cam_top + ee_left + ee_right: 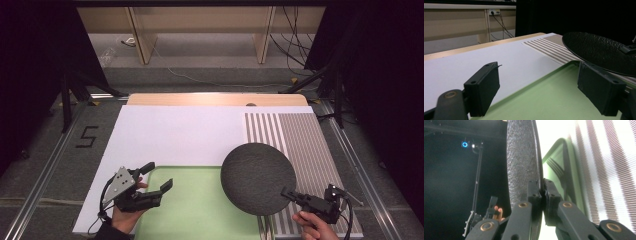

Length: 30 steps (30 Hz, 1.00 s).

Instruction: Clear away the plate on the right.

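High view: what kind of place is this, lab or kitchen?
Most likely a lab recording rig, not a kitchen. The table stands between black curtains, loose cables trail across the floor behind it, and a "5" is taped on the floor beside it.

Grey floor [45, 165], black curtains [30, 60]
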### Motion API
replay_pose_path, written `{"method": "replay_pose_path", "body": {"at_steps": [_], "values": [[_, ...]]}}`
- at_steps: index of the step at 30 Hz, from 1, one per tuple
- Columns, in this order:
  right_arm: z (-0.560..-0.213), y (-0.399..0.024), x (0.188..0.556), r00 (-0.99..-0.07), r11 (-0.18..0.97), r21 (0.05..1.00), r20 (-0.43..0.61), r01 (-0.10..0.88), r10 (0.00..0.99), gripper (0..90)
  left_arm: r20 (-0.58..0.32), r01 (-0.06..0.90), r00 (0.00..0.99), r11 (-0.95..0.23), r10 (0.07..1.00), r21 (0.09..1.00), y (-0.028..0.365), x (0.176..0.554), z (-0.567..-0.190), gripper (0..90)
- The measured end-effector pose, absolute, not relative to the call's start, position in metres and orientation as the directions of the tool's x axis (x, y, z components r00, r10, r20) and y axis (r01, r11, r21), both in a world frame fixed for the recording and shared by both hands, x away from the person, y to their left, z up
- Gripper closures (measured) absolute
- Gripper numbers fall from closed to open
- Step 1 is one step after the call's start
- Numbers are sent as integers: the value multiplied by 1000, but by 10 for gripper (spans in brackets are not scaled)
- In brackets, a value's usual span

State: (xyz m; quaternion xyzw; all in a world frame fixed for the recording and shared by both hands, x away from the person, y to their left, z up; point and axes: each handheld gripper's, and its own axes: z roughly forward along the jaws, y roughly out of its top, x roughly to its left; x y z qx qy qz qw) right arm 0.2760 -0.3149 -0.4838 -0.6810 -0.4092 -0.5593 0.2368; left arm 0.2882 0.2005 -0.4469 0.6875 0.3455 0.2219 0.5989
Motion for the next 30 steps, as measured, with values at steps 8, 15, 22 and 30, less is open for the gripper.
{"method": "replay_pose_path", "body": {"at_steps": [8,15,22,30], "values": [[-485,-300,279,28,-511,135,954,849,298,860,-109,209,663,-43,741,977,200,288,-447,176],[-488,-283,282,25,-466,128,951,875,307,860,-109,209,664,-44,740,977,200,288,-447,176],[-491,-267,284,11,-414,128,948,901,319,860,-107,209,664,-45,740,977,200,288,-447,176],[-494,-256,284,10,-379,126,941,917,338,858,-106,208,663,-46,741,977,200,288,-447,176]]}}
